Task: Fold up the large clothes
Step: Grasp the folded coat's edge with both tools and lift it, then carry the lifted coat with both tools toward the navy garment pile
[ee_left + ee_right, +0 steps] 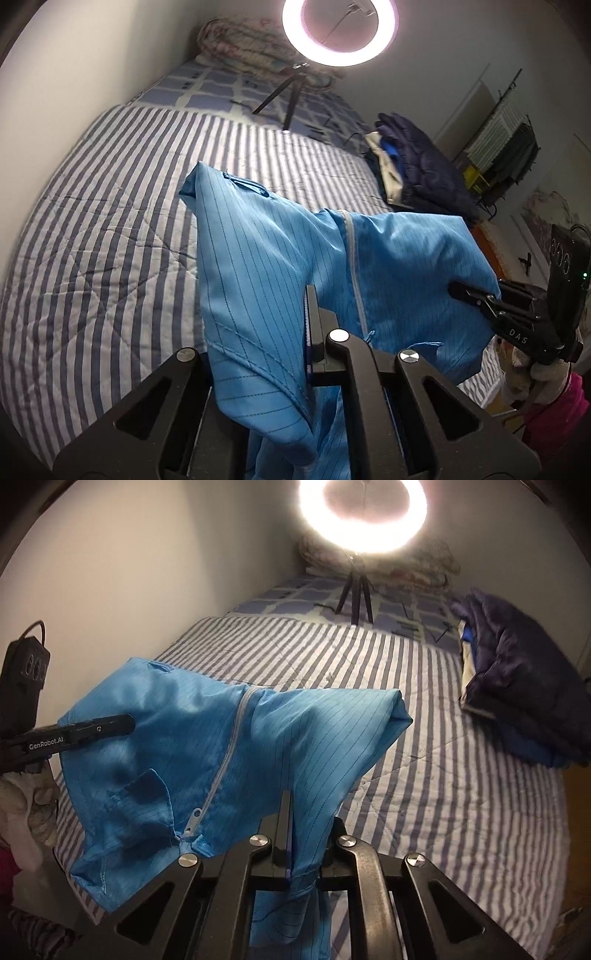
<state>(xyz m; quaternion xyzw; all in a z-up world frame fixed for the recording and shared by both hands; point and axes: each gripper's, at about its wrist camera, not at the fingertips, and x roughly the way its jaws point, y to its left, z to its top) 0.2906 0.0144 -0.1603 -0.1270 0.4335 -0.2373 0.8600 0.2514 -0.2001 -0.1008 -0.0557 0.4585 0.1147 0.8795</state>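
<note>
White lettering reads "DAS" on the right gripper [476, 293] at the right edge of the left wrist view, and "GenRobot.AI" on the left gripper [110, 725] at the left edge of the right wrist view; the dark box behind each carries round marks too blurred to read. Both grippers are clenched on the blue jacket [280, 266], which hangs in the middle of both frames above the bed [92, 240], its grey zipper [225, 760] running down the front with the pull at the lower end. In its own view each gripper's fingers are closed with a fold of the thin pinstriped cloth pinched between them at the bottom centre. The bed wears a blue-and-white striped quilt, with a checked sheet [210, 85] beyond it in the upper part of the frame. A lit ring lamp [340, 29] on a small tripod stands on that sheet at top centre. A pile of dark clothes [517, 686] lies on the bed at the right. A rolled, patterned blanket [236, 48], probably floral, sits against the pale wall at the top.
</note>
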